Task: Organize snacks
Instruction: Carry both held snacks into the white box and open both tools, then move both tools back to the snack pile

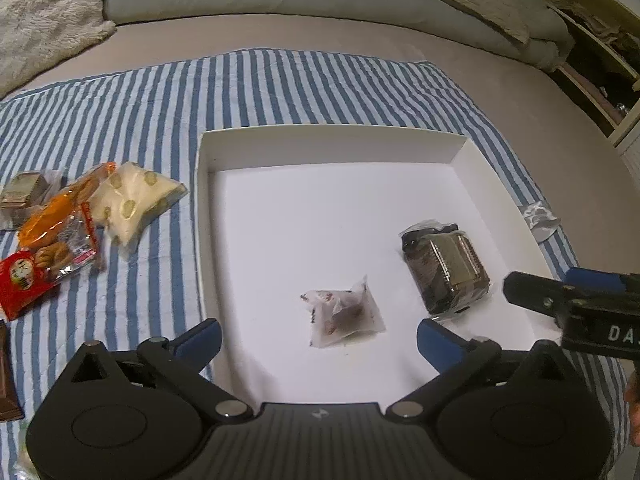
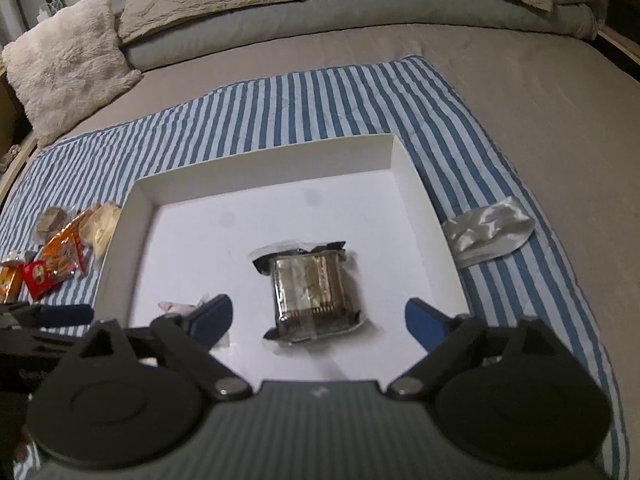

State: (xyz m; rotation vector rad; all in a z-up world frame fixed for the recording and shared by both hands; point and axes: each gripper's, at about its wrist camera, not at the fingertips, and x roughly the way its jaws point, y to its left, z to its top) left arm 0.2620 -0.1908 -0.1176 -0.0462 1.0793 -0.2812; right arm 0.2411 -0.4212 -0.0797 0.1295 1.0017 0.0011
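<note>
Both grippers hang spread wide over the white tray (image 1: 208,148): left gripper (image 1: 318,338) frames the small pale packet (image 1: 344,312), right gripper (image 2: 318,322) frames the dark wrapped snack (image 2: 310,296) mid-tray.

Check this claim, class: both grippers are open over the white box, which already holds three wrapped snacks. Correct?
Not quite: the white box holds two snacks, the small translucent packet and the dark wrapped cake, as the left wrist view shows. Both grippers, left and right, are open.

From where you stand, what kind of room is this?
Most likely a bedroom. The striped cloth and white tray lie on a bed, with a folded duvet and a fluffy pillow at its far end.
</note>
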